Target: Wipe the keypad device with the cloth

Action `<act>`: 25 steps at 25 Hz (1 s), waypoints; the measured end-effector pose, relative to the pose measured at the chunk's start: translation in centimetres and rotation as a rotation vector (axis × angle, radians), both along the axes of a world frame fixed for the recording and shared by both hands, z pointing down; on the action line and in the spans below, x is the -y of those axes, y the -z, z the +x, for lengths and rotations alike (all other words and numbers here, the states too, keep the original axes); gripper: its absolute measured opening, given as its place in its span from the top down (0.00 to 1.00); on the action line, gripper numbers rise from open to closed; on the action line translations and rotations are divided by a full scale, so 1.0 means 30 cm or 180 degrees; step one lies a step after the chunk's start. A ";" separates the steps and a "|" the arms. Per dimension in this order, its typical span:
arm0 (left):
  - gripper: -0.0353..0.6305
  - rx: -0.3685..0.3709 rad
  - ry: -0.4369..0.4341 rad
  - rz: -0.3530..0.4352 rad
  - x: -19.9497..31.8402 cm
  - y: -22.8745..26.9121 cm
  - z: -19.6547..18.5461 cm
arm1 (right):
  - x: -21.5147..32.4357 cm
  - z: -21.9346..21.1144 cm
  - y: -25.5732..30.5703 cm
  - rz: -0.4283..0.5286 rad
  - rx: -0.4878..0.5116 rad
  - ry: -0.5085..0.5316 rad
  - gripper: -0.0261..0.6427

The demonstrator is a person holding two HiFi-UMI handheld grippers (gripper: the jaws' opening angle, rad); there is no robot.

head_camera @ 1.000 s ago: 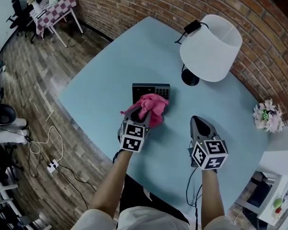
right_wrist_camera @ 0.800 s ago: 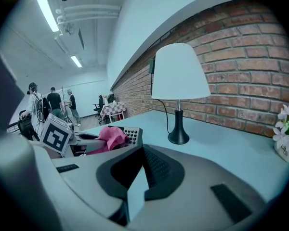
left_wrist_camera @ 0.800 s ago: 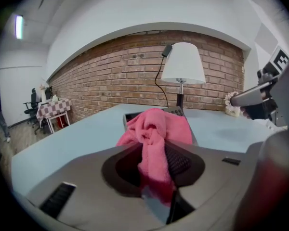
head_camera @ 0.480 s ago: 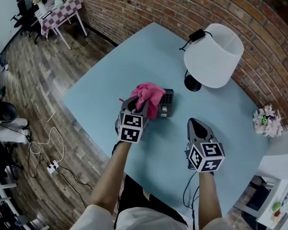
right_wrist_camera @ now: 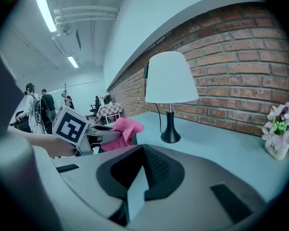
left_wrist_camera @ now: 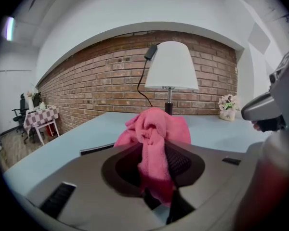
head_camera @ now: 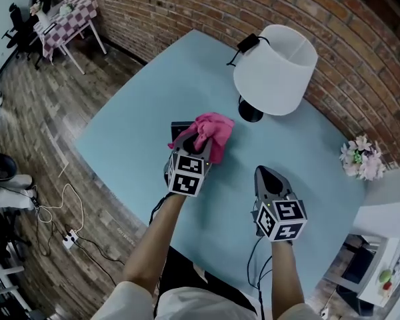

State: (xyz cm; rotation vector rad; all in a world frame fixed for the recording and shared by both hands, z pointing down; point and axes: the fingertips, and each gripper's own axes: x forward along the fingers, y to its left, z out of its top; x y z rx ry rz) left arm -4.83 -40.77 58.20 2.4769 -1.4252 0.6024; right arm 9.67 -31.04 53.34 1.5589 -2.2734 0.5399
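Nearest, the right hand-held gripper point(head_camera: 266, 174) hangs low over the bare table point(head_camera: 140, 112), its jaws drawn together on nothing and tapering to a point. It takes no part in the wiping at this moment.

Just ahead and to the left, the left hand-held gripper point(head_camera: 195, 140) is clamped on the pink cloth point(head_camera: 213, 132). This is a soft, nubbly terry rag that bunches into folds and spills forward past the jaw tips. The cloth sits on the keypad device point(head_camera: 179, 126), a flat, dark, hard-edged slab lying near the middle of the table. Only one corner of it shows beside the rag.

The wipe looks to be in mid-stroke. The next move probably calls for light downward pressure and a steady drag across the keys. Since the slab seems light on a smooth top, it may slide, so the idle gripper could be brought in to brace it.

Farther back stands a lamp point(head_camera: 275, 65) with a smooth white shade and a black round foot. Pale flowers point(head_camera: 360, 159) stand off to the right, and a rough brick wall point(head_camera: 187, 5) lies beyond.
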 end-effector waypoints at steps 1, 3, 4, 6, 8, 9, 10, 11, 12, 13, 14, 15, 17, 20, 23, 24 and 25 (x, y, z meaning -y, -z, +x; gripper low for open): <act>0.73 0.0007 -0.0030 -0.0003 -0.001 -0.002 0.022 | -0.004 0.013 -0.002 -0.0006 -0.0001 -0.0024 0.94; 0.73 0.0002 -0.0088 -0.0023 -0.007 -0.009 0.057 | -0.012 0.033 -0.004 -0.0010 0.0000 -0.0061 0.94; 0.73 -0.0014 -0.0127 -0.0046 -0.012 -0.013 0.075 | -0.016 0.040 -0.004 -0.0009 0.0000 -0.0072 0.94; 0.73 -0.0035 -0.0222 -0.0086 -0.028 -0.023 0.115 | -0.023 0.055 0.001 -0.0002 -0.0005 -0.0087 0.94; 0.73 -0.0041 -0.0316 -0.0105 -0.047 -0.027 0.157 | -0.027 0.070 0.010 0.0009 -0.0017 -0.0101 0.94; 0.73 -0.0045 -0.0356 -0.0109 -0.056 -0.028 0.177 | -0.028 0.079 0.014 0.0015 -0.0023 -0.0109 0.94; 0.73 -0.0047 -0.0389 -0.0112 -0.065 -0.029 0.194 | -0.029 0.088 0.019 0.0021 -0.0027 -0.0118 0.94; 0.73 -0.0047 -0.0416 -0.0119 -0.075 -0.029 0.208 | -0.031 0.097 0.024 0.0028 -0.0032 -0.0127 0.94; 0.73 -0.0047 -0.0435 -0.0126 -0.084 -0.029 0.220 | -0.034 0.107 0.029 0.0037 -0.0038 -0.0134 0.94; 0.73 -0.0050 -0.0448 -0.0131 -0.092 -0.026 0.228 | -0.037 0.116 0.036 0.0048 -0.0048 -0.0137 0.94; 0.73 -0.0059 -0.0455 -0.0129 -0.100 -0.021 0.234 | -0.039 0.124 0.042 0.0059 -0.0062 -0.0135 0.94; 0.73 -0.0072 -0.0457 -0.0119 -0.107 -0.013 0.236 | -0.041 0.130 0.049 0.0069 -0.0077 -0.0130 0.94; 0.73 -0.0099 -0.0452 -0.0086 -0.121 0.009 0.235 | -0.045 0.141 0.059 0.0083 -0.0094 -0.0126 0.94; 0.73 -0.0172 -0.0423 -0.0046 -0.153 0.048 0.225 | -0.058 0.150 0.076 0.0107 -0.0086 -0.0128 0.94; 0.73 -0.0261 -0.0348 -0.0012 -0.184 0.091 0.199 | -0.064 0.149 0.097 0.0146 -0.0075 -0.0120 0.94; 0.73 -0.0282 -0.0318 0.0008 -0.194 0.107 0.185 | -0.067 0.147 0.105 0.0154 -0.0074 -0.0116 0.94; 0.73 -0.0296 -0.0284 0.0030 -0.205 0.121 0.170 | -0.071 0.145 0.112 0.0162 -0.0072 -0.0108 0.94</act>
